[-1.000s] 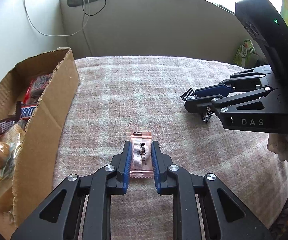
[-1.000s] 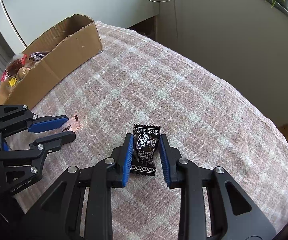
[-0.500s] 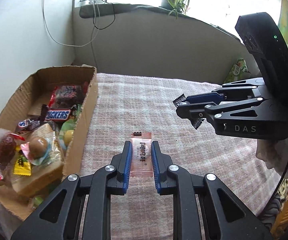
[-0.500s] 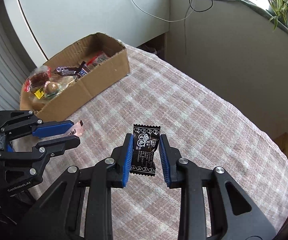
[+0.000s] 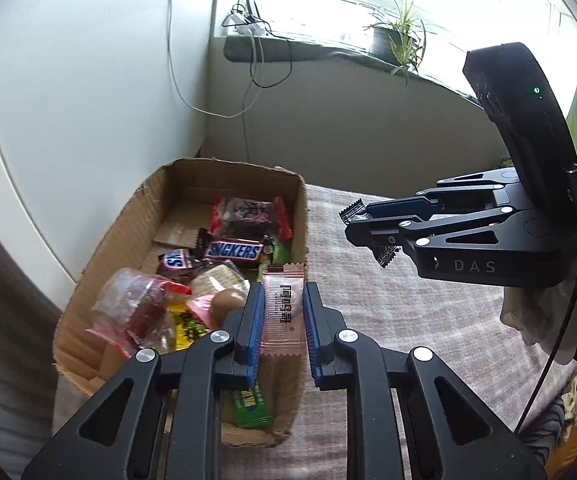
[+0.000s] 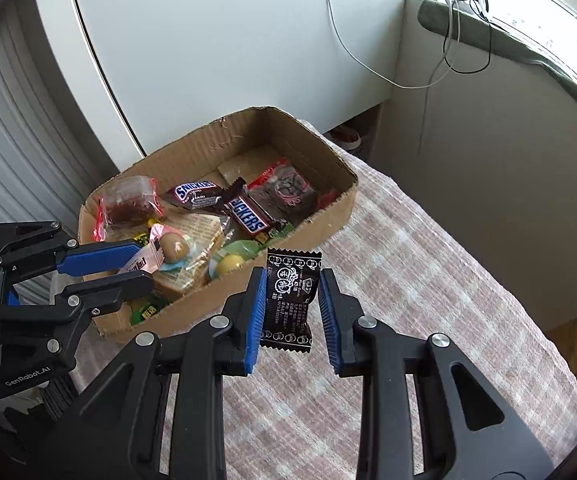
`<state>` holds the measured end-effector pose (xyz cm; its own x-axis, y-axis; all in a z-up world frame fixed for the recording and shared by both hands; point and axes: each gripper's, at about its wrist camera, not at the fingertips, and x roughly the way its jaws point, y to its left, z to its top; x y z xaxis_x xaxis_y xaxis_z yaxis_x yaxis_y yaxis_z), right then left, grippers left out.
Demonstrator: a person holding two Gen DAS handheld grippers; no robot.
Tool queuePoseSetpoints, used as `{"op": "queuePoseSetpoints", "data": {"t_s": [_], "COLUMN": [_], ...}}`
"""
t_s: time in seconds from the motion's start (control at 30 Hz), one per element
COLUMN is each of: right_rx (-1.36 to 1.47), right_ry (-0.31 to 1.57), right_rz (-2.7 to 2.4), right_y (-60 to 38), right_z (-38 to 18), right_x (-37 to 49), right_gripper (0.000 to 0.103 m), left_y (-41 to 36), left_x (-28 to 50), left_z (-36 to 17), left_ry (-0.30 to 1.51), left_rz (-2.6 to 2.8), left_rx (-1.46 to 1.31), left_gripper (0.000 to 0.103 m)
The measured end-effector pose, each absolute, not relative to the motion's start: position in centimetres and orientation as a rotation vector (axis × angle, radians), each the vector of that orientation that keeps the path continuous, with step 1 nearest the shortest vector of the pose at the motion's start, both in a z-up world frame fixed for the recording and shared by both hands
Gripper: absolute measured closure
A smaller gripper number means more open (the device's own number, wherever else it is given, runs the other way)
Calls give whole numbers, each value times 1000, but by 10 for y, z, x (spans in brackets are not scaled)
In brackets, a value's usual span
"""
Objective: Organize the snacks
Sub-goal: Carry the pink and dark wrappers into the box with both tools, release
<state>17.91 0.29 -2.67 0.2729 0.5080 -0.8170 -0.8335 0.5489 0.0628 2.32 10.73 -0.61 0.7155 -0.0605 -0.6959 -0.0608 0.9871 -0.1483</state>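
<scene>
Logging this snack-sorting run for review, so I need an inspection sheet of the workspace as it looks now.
Surface: pink checked cloth covering the table.
Job's things: open brown cardboard box holding wrapped snacks, among them a Snickers bar; pink candy sachet; black candy sachet.
Clutter: nothing seen.
Grippers: left gripper shut on the pink sachet above the box; right gripper shut on the black sachet near the box wall.
Cables: white wire hanging down the wall.
Surroundings: windowsill with potted plant.

Two wrist views, above and close, both on cardboard box (image 5: 144,216) (image 6: 328,216)
</scene>
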Motion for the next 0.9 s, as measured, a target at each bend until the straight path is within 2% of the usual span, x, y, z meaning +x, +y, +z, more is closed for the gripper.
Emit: {"op": "queuePoseSetpoints", "data": {"t_s": [0.37, 0.9], "right_rx": [-453, -466], "right_ry": [924, 944], "right_rz": [965, 965], "right_y": [53, 74], "right_z": [-31, -37], "right_x": [178, 187], "right_gripper": [76, 76], "left_y": [154, 169], "left_x": [20, 26], "left_z": [-8, -12], "left_ry": [758, 753], "left_rz": [47, 56], "left_rx": [-192, -210], "left_gripper": [85, 84]}}
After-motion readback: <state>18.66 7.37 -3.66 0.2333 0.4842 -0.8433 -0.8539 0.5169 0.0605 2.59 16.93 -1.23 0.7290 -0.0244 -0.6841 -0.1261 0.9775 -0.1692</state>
